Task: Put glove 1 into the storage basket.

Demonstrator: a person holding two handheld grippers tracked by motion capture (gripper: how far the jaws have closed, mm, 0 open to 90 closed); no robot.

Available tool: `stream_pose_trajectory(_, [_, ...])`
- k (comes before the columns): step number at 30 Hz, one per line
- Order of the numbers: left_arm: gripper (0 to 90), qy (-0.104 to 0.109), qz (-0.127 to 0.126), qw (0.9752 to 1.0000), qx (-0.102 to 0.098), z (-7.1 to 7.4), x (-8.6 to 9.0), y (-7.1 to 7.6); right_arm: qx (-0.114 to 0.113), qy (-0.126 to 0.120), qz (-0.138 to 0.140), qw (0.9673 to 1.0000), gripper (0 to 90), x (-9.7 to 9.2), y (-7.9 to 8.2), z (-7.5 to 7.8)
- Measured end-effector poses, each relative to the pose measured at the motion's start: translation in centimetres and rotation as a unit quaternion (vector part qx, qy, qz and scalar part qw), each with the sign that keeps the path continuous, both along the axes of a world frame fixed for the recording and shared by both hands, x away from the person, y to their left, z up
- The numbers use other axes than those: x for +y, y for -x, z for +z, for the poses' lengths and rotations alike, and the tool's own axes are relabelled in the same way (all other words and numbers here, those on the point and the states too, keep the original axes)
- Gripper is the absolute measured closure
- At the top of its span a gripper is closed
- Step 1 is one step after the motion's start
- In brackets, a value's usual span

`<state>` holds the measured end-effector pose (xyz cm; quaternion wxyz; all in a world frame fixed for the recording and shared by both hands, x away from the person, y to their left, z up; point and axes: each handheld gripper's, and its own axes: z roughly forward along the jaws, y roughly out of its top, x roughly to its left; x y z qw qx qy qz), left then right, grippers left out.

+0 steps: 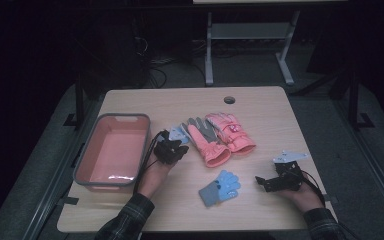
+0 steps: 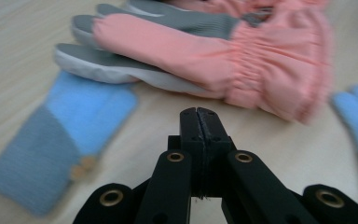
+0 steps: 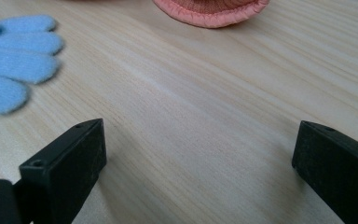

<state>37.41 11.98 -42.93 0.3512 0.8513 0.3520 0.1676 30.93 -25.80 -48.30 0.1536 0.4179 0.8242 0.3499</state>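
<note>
Two hand-held grippers over a wooden table (image 1: pixel 260 107). Left gripper (image 2: pixel 199 114), jaws pressed together on nothing, points toward a pink ski glove (image 2: pixel 205 56) and sits just beside a small blue knit glove (image 2: pixel 70 126). Right gripper (image 3: pixel 198 154), jaws spread wide over bare wood, rests near a second blue glove (image 1: pixel 220 187). Pink tub (image 1: pixel 111 150) at left

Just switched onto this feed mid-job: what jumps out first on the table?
The pair of padded pink-and-grey winter gloves at mid-table stands out first, and the coral plastic bin with a grey rim at the left edge. A small knitted blue glove lies nearer the person, another beside the shut, empty left gripper; the right gripper rests open.
</note>
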Motion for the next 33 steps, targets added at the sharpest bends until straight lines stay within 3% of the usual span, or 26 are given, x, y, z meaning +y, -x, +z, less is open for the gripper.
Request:
stream_pose_trajectory(6, [89.4, -0.008, 0.031, 0.9995, 0.004, -0.6, 0.3, -2.7, 0.000, -0.001, 0.000, 1.0000, 2.2, 0.0, 0.0, 0.0])
stream_pose_trajectory(13, [89.3, -0.032, 0.060, 0.9976, 0.006, -2.2, 0.6, -5.2, 0.000, -0.001, 0.001, 1.0000, 2.2, 0.0, 0.0, 0.0])
stream_pose_trajectory(16, [89.4, -0.046, 0.068, 0.9964, 0.022, -3.1, 0.5, -5.7, 0.000, -0.001, 0.000, 1.0000, 2.3, 0.0, 0.0, 0.0])
stream_pose_trajectory(17, [89.4, -0.036, 0.071, 0.9965, 0.025, -3.2, 0.5, -5.7, -0.001, 0.000, 0.001, 1.0000, 2.2, 0.0, 0.0, 0.0])
stream_pose_trajectory(22, [89.5, -0.054, 0.064, 0.9961, 0.026, -3.0, 0.4, -5.2, 0.000, -0.001, 0.001, 1.0000, 2.3, 0.0, 0.0, 0.0])
stream_pose_trajectory(33, [89.5, -0.055, 0.054, 0.9958, 0.050, -2.7, 0.2, -3.2, 0.000, 0.000, 0.000, 1.0000, 2.2, 0.0, 0.0, 0.0])
